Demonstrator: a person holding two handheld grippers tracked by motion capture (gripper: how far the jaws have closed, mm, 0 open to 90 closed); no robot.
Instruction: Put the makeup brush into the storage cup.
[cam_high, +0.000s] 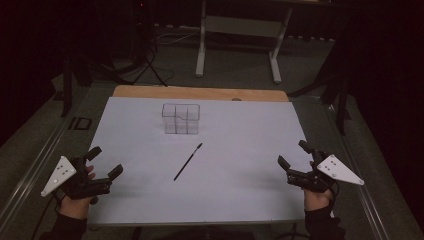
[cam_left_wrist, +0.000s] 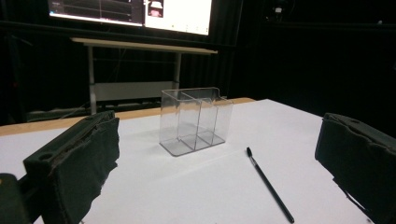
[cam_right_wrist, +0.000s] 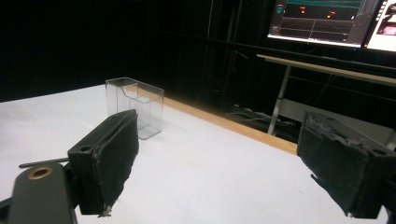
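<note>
A clear plastic organizer box (cam_high: 180, 118) with compartments stands upright toward the back of the white sheet (cam_high: 240, 170). In front of it a thin black brush or pen (cam_high: 188, 161) lies flat on the sheet, slanted. My left gripper (cam_high: 104, 162) rests at the sheet's left edge, open, nothing between its jaws. At the right edge sits my right gripper (cam_high: 293, 154), also open and holding nothing. In the left gripper view the box (cam_left_wrist: 196, 120) and the pen (cam_left_wrist: 270, 185) lie ahead between the jaws. The right gripper view has the box (cam_right_wrist: 135, 105) at the left and the pen's end (cam_right_wrist: 43, 162) behind its left jaw.
The sheet covers a wooden table (cam_high: 200, 93) with metal rails (cam_high: 35, 165) along both sides. Beyond the table stand a white desk frame (cam_high: 239, 40) and lit monitors (cam_left_wrist: 135, 11) in a dark room. Cables and stands (cam_high: 150, 65) lie on the floor.
</note>
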